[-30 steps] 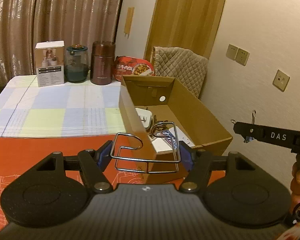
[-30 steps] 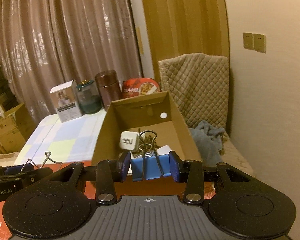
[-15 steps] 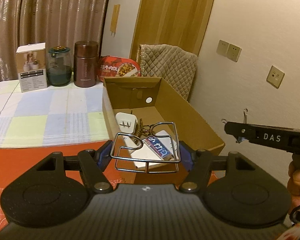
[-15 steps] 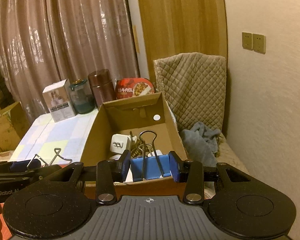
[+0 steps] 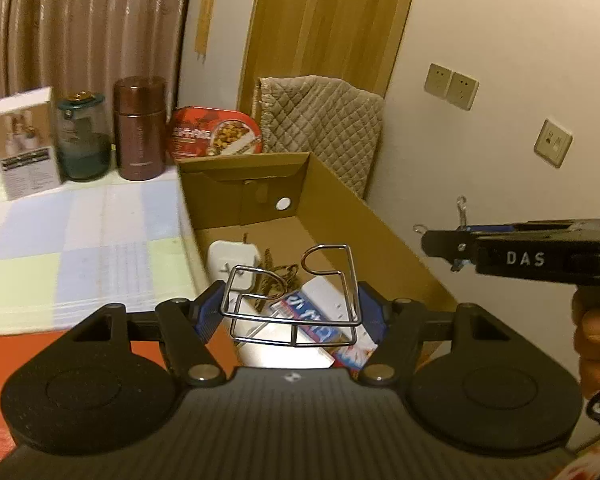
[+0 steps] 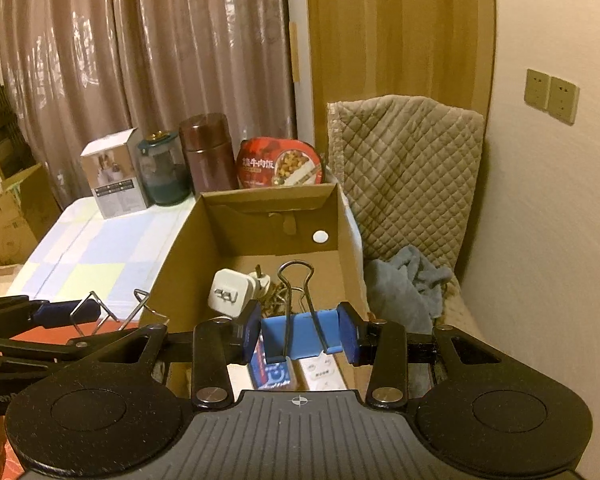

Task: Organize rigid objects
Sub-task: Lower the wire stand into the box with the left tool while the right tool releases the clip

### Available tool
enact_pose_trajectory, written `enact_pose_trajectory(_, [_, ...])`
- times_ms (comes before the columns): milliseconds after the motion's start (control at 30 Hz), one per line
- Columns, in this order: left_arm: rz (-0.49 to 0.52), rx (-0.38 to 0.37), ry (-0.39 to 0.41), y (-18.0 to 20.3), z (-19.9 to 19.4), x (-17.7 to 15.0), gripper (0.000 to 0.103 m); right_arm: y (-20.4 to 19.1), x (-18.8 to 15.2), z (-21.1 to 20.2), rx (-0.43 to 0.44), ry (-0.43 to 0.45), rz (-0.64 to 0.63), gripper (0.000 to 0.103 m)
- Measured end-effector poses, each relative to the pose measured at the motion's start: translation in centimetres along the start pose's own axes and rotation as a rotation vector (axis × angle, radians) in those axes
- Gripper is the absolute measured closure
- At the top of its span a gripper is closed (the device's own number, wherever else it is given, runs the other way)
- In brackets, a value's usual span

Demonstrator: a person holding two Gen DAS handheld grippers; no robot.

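A bent silver wire rack is pinched between the blue-padded fingers of the left gripper, and it is held just above the near end of the open brown cardboard box. In the right wrist view the same wire rack is seen at the left edge, level with the box's near left corner.

A blue binder clip with silver wire handles is clamped by the right gripper, its handles standing upright, and it is carried over the near part of the cardboard box. From the left wrist view the right gripper is seen side-on to the right of the box, and the clip's handles are seen sticking up from its tip.

Inside the box a white plug adapter is seen lying towards the left wall, a tangle of small brownish metal pieces is found just beside it, and a white remote and a blue-and-white printed packet are laid at the near end.

Behind the box, on the pale checked tablecloth, a white carton, a green-tinted glass jar, a brown metal canister and a red food tub are lined up in a row. A quilted beige cushion is propped against the wall on the right.
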State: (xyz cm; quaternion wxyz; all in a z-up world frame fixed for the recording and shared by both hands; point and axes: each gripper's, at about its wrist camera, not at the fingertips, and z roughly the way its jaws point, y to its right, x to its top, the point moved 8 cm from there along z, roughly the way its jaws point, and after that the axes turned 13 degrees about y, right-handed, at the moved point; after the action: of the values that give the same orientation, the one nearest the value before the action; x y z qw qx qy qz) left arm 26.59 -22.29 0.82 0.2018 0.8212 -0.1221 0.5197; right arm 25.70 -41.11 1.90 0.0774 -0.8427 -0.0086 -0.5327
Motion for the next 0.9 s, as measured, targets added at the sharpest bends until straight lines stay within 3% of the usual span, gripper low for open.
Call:
enact_pose_trajectory(400, [0.078,-0.006,-0.025,-1.8,6.6,2.6,0.038,2.3,2.7,6.2,0.012,-0.050,-0.042,0.065])
enact_pose_trajectory(900, [0.137,-0.004,-0.097,-3.3,12.1,3.3,0.038,2.0,2.1,11.3,0.038,-0.149,-0.082,0.065])
